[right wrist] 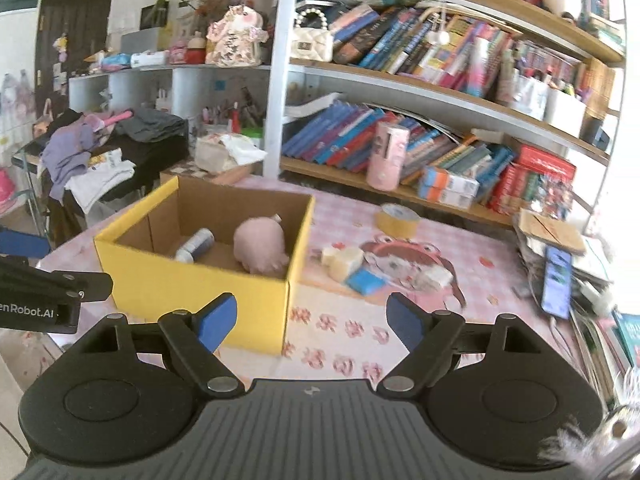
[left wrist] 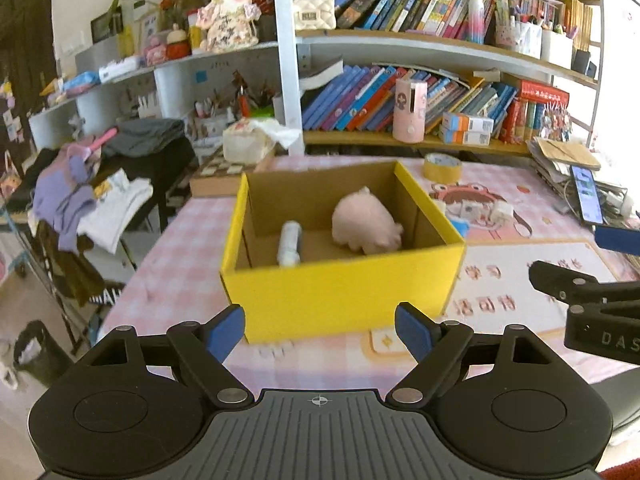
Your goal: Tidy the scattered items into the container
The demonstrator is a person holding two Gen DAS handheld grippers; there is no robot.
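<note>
Straight ahead of the left gripper (left wrist: 320, 330), just past its wide-spread, empty blue fingers (left wrist: 226, 330), sits the yellow box (left wrist: 344, 296) on the desk (left wrist: 168, 264). Box holds 2 things: pink plush (left wrist: 366, 222) on the right, white bottle (left wrist: 289, 243) lying to its left. Right gripper (right wrist: 310, 320) is also spread wide w/ nothing btwn its fingers; box is ahead-left of it. Ahead-right of that gripper, still on the desk: small cream block (right wrist: 346, 262), blue item (right wrist: 366, 281) touching it, white piece (right wrist: 436, 277) nearby. Tape roll (right wrist: 397, 220) lies farther back, near the bookshelf (right wrist: 440, 96).
</note>
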